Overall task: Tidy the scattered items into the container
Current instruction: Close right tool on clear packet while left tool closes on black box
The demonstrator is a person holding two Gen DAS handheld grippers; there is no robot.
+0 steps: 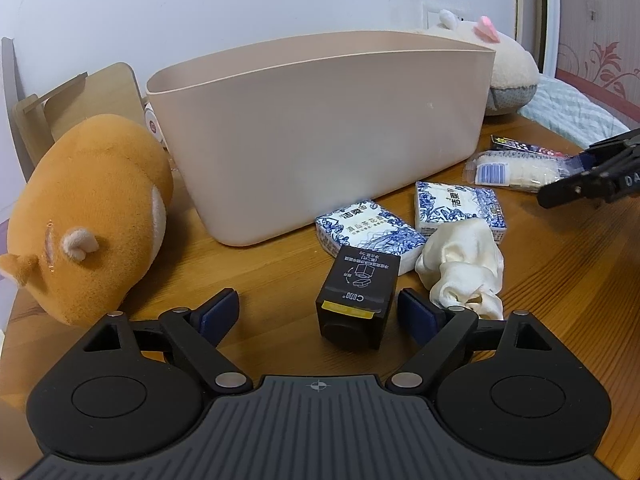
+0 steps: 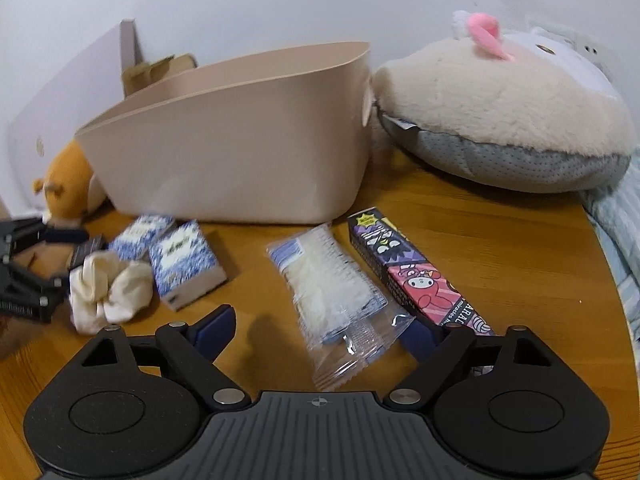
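Note:
The beige plastic container (image 1: 320,140) stands at the back of the wooden table. My left gripper (image 1: 318,314) is open around a small black box (image 1: 356,304), which sits nearer the right pad; the left pad is well clear of it. Past it lie two blue-patterned tissue packs (image 1: 368,232) (image 1: 456,208) and a crumpled white cloth (image 1: 460,268). My right gripper (image 2: 320,334) is open over a clear packet with white contents (image 2: 332,292), whose crinkled end reaches the right finger. A long cartoon-printed box (image 2: 416,280) lies just to the right of it.
An orange plush (image 1: 88,216) lies left of the container, and a large cream plush (image 2: 500,120) rests at its right end. The table's rounded edge (image 2: 612,280) borders pale blue bedding (image 1: 568,108). Flat boards (image 1: 80,92) lean on the wall behind.

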